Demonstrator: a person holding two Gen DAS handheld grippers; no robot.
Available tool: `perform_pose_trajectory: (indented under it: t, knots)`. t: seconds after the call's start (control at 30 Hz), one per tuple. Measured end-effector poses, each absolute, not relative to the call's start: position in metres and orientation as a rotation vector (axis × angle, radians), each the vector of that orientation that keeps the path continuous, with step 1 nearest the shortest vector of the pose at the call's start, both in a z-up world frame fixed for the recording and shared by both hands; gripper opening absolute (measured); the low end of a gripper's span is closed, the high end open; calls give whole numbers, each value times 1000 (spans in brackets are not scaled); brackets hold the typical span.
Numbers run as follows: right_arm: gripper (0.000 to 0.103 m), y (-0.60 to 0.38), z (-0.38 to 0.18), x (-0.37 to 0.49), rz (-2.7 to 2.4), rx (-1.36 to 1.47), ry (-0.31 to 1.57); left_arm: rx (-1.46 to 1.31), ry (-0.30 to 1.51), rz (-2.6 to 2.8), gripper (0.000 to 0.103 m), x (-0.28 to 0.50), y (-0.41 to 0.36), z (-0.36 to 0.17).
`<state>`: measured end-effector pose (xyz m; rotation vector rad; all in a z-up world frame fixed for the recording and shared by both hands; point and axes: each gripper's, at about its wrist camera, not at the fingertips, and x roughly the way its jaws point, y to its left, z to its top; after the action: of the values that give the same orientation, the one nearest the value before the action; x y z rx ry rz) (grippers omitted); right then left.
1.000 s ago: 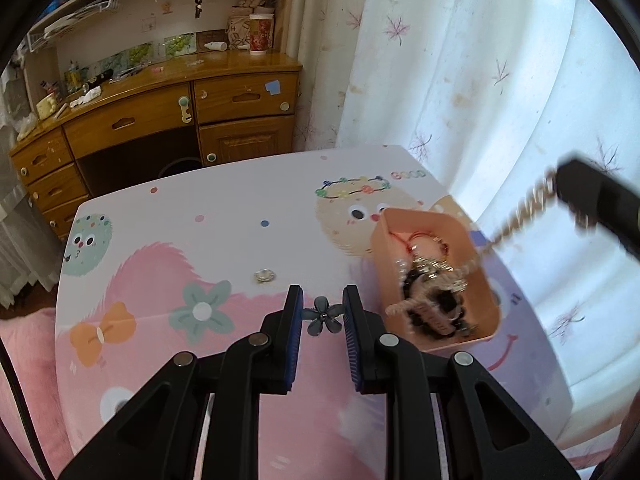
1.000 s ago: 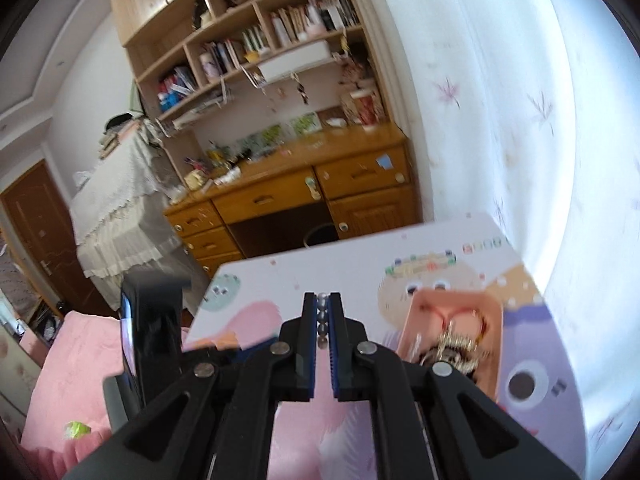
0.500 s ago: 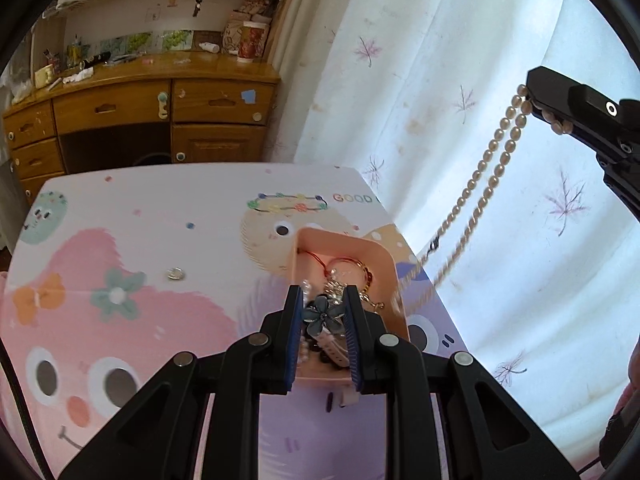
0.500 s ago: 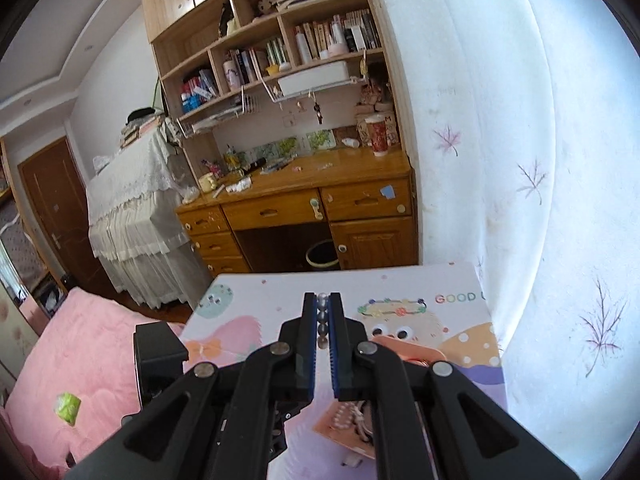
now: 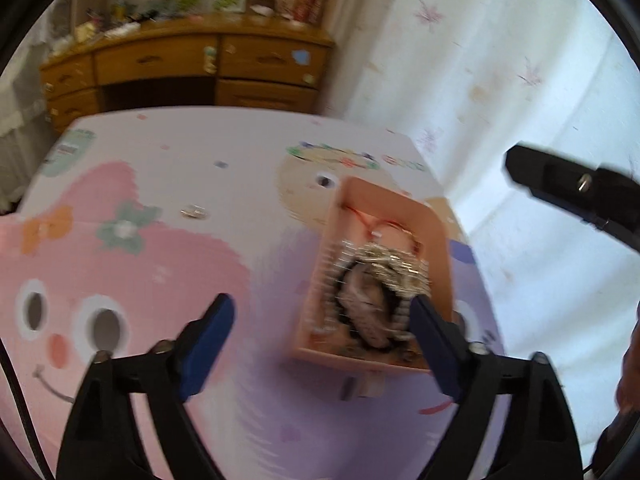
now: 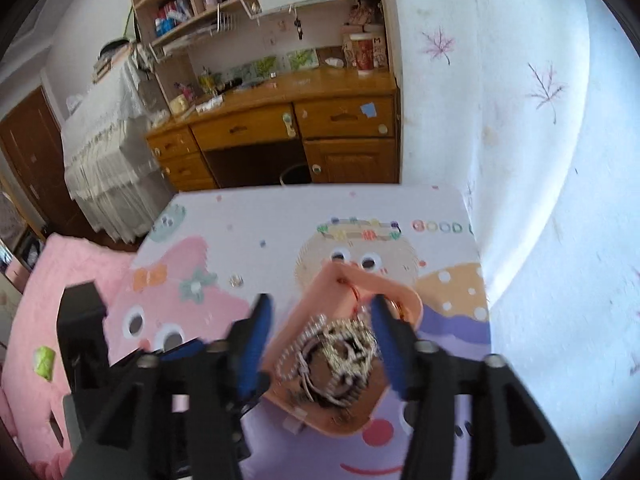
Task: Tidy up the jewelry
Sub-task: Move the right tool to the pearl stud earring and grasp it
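Observation:
A peach tray point(image 5: 436, 240) sits at the right of the cartoon-printed table and holds a heap of jewelry point(image 5: 380, 276): pearl strands, a dark bracelet, a red cord. My left gripper point(image 5: 320, 332) is open and empty above the tray's near end. My right gripper point(image 6: 320, 332) is open and empty above the same tray point(image 6: 400, 300), and its jewelry heap point(image 6: 336, 356) lies between the fingers. A small silver ring point(image 5: 194, 212) lies on the table left of the tray; it also shows in the right wrist view point(image 6: 236, 281).
The table point(image 5: 180, 152) ends at a white curtain point(image 5: 480, 80) on the right. A wooden desk point(image 6: 280, 128) with shelves stands behind it. A pink bed point(image 6: 36, 320) lies to the left. The right gripper's body point(image 5: 576, 188) shows at the left view's right edge.
Both grippers have opened. The pearl necklace left the right gripper and the dark flower piece left the left gripper; the necklace now lies on the tray's heap. Both views are blurred by motion.

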<state>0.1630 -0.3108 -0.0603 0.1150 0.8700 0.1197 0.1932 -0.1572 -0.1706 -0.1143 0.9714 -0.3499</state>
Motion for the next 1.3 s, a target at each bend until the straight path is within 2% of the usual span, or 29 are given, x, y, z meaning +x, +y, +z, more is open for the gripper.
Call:
perform_pose_trajectory:
  t: [0.03,0.2,0.53,0.8,0.93,1.07,1.13,1.3]
  knots:
    - [66,-310,-59,167,129,127,859,-102,966,-327,95,194,-152,-170]
    - [67,-290,-66,198,203,157,890,-72,1000,-158,102,198,-107,-178]
    - [67,-211,-137,266,282,107,1094,-153,1062,182,102,160,-6,-211]
    - [66,-162,-178,287,292,-24,1145,-218,1086,281,102,127,41,-232]
    - [50,-146,-196,294,277,-83,1173,-209,1092,317,102,124,52,-236]
    - [44,-142,-206,301,256,-81,1198,-253,1077,300,102,130,58,-234]
    - [36,-140,-210,304,246,-80,1210,-273,1066,279,102,133,59,-233]
    - [29,-139,-218,311,223,-77,1233,-278,1053,227,102,144,58,-228]
